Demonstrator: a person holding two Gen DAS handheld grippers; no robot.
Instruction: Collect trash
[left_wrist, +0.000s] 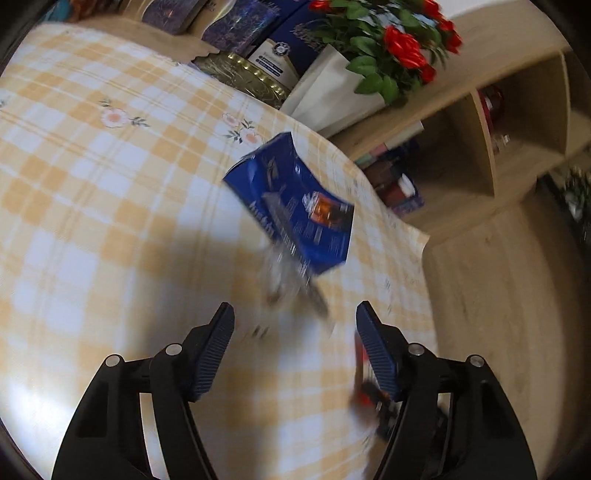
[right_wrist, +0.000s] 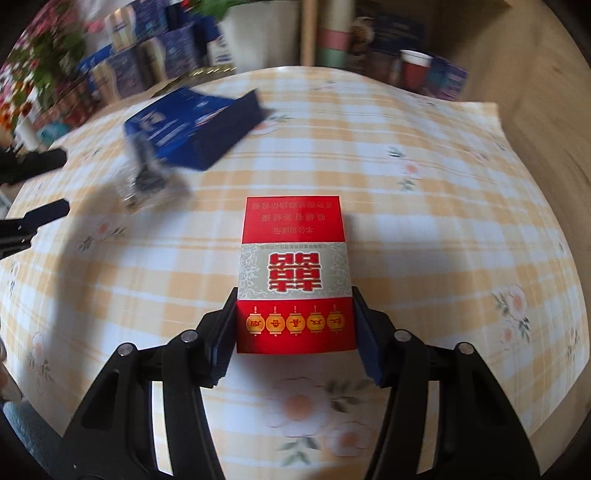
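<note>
A red cigarette pack (right_wrist: 293, 273) lies on the yellow-checked tablecloth (right_wrist: 424, 229), and my right gripper (right_wrist: 293, 295) is shut on its near end, a pad against each long side. Further left, a blue carton (right_wrist: 192, 125) lies tilted with a crumpled clear wrapper (right_wrist: 147, 181) at its near corner. In the left wrist view, my left gripper (left_wrist: 294, 305) stands open over the cloth with nothing between its pads. The blurred wrapper (left_wrist: 284, 280) and blue carton (left_wrist: 295, 199) are just ahead of it. A red blur of the pack (left_wrist: 360, 354) shows beside its right finger.
Beyond the table's far edge stand stacked blue boxes (left_wrist: 236, 26), a gold tin (left_wrist: 243, 74) and red flowers in a white bag (left_wrist: 399, 44). A wooden shelf unit (left_wrist: 480, 147) holds books to the right. A red cup (right_wrist: 415, 68) sits behind the table.
</note>
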